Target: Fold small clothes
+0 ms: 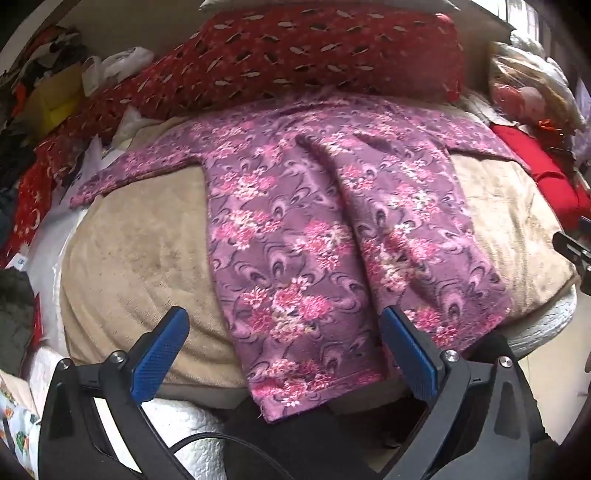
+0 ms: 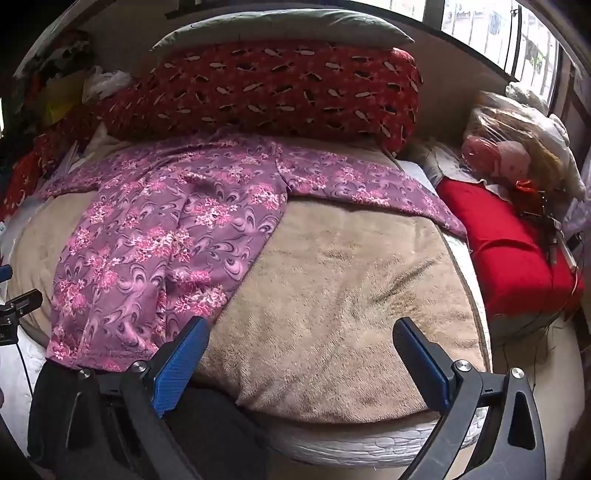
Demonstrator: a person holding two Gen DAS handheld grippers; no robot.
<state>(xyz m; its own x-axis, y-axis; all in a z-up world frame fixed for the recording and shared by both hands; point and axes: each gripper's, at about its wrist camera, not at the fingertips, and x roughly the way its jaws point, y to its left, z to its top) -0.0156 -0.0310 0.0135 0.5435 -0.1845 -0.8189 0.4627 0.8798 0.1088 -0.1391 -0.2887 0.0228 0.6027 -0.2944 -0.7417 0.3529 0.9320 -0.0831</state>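
Note:
A purple long-sleeved top with pink flowers (image 1: 332, 229) lies spread flat on a beige blanket (image 1: 136, 258), sleeves out to both sides, hem hanging over the near bed edge. My left gripper (image 1: 284, 325) hovers open above the hem, blue pads wide apart with nothing between them. In the right wrist view the same top (image 2: 159, 236) lies left of centre. My right gripper (image 2: 303, 332) stands open over the bare beige blanket (image 2: 351, 295), to the right of the garment's lower corner. The other gripper's black tip (image 1: 572, 251) shows at the right edge of the left wrist view.
A red patterned pillow (image 2: 266, 92) lies behind the top, with a grey pillow (image 2: 280, 26) behind it. A red cloth (image 2: 509, 251) and a plastic-wrapped bundle (image 2: 509, 147) sit at the right. Clutter and red fabric (image 1: 40, 177) crowd the left. A white quilted mattress edge (image 2: 369, 439) runs along the front.

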